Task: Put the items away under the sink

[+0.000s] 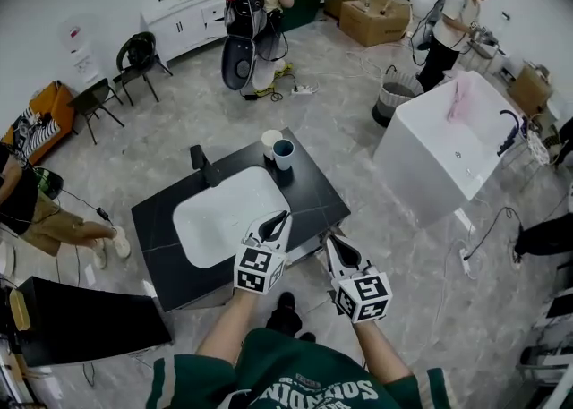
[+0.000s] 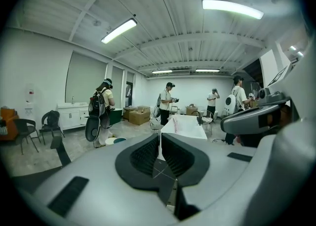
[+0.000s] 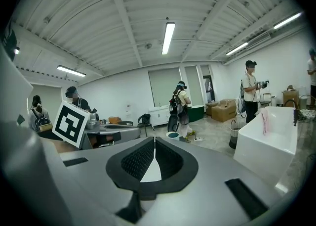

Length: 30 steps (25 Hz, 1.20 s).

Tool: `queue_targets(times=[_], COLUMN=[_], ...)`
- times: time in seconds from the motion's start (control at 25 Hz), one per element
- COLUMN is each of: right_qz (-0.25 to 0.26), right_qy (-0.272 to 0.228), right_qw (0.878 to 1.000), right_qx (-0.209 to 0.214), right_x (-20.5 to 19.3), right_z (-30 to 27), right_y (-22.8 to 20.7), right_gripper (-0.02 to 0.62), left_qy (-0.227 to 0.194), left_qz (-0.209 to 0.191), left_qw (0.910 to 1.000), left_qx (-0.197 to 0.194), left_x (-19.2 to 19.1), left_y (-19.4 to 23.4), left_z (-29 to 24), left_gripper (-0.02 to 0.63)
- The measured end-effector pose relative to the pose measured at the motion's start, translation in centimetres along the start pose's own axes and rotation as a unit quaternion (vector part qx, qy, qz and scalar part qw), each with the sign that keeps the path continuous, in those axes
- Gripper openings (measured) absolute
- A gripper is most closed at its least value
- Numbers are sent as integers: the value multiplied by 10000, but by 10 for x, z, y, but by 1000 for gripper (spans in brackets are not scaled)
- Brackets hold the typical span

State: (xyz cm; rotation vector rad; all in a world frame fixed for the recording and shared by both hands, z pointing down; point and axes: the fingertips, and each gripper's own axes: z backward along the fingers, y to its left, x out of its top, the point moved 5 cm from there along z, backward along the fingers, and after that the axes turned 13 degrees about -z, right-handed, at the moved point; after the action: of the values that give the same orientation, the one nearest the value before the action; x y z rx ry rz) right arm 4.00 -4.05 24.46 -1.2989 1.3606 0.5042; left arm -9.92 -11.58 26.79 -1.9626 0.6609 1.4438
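White cup and dark cup are judged light, rigid, best pinched at the rim; left gripper and right gripper are seen closed, empty.

2 cups, apparently, on black counter

Two cups and a faucet stand along the far edge of the counter; its near edge and the floor around lie open, with a bathtub well apart.
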Motion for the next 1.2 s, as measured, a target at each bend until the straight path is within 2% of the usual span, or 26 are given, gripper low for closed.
queue_targets(times=[0.32, 0.56, 0.68, 0.8, 1.04, 1.2], right_qz=[-89, -79, -88, -92, -147, -173], right_qy=[108, 168, 210, 291, 405, 490], right_qw=[9998, 9996, 9994, 9990, 9980, 9972], right_qx=[-113, -196, -249, -314, -465, -544], right_x=[9, 17, 17, 15, 14, 15], right_z=[-57, -87, -98, -109, -125, -136], right_y=[-24, -34, -38, -44, -60, -69], right_gripper=[43, 43, 43, 43, 43, 43], left_qy=[90, 189, 326, 458, 691, 866], left_qz=[88, 108, 81, 247, 422, 485], left_qw=[9999, 9998, 9994, 9986, 9967, 9951], left_qx=[-97, 0, 27, -22, 3, 19], left_x=[-15, -32, -46, -62, -90, -105], left_y=[44, 81, 101, 118, 143, 162], left_z=[-54, -97, -122, -145, -188, -219], left_gripper=[21, 139, 225, 296, 380, 406])
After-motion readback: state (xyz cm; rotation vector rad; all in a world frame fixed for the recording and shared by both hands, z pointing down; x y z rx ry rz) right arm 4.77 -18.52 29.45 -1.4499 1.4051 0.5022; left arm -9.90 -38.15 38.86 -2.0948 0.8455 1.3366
